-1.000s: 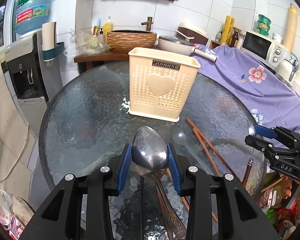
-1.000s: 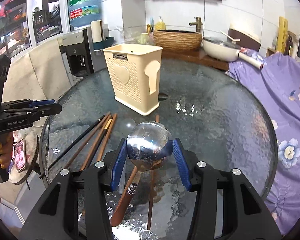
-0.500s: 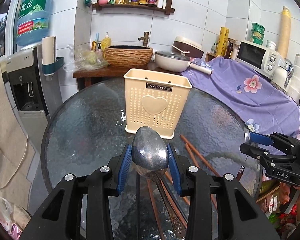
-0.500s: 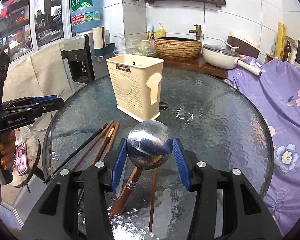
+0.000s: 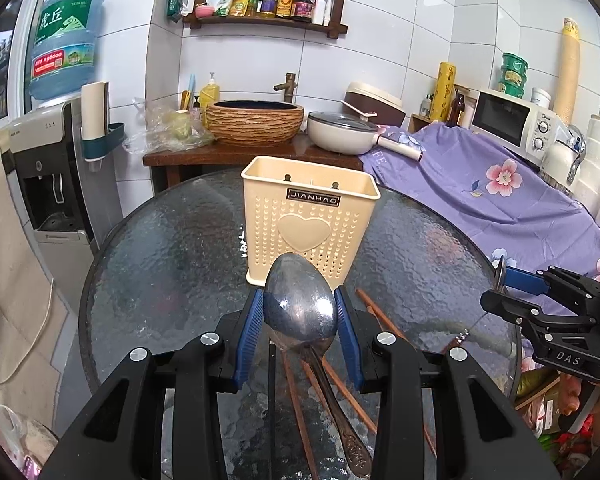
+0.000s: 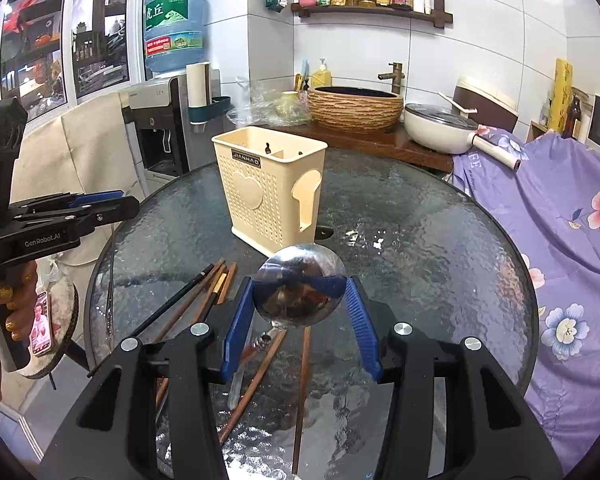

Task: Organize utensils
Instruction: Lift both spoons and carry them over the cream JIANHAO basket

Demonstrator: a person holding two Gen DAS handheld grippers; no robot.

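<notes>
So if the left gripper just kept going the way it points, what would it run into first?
Most likely the cream utensil holder: it stands dead ahead of the left gripper, just beyond the tip of the oval spoon it grips. The gripper tilts downward, so the glass table might come first.

Shiny metal spoon (image 5: 300,300), perforated plastic holder (image 5: 308,228), textured glass table (image 5: 172,264).

A water dispenser (image 5: 56,184) with a blue bottle (image 5: 66,40) stands by the tiled wall. A woven basin (image 5: 255,122) and a lidded pan (image 5: 346,134) sit on a wooden counter. A microwave (image 5: 514,122) stands behind purple flowered cloth (image 5: 472,200).
</notes>
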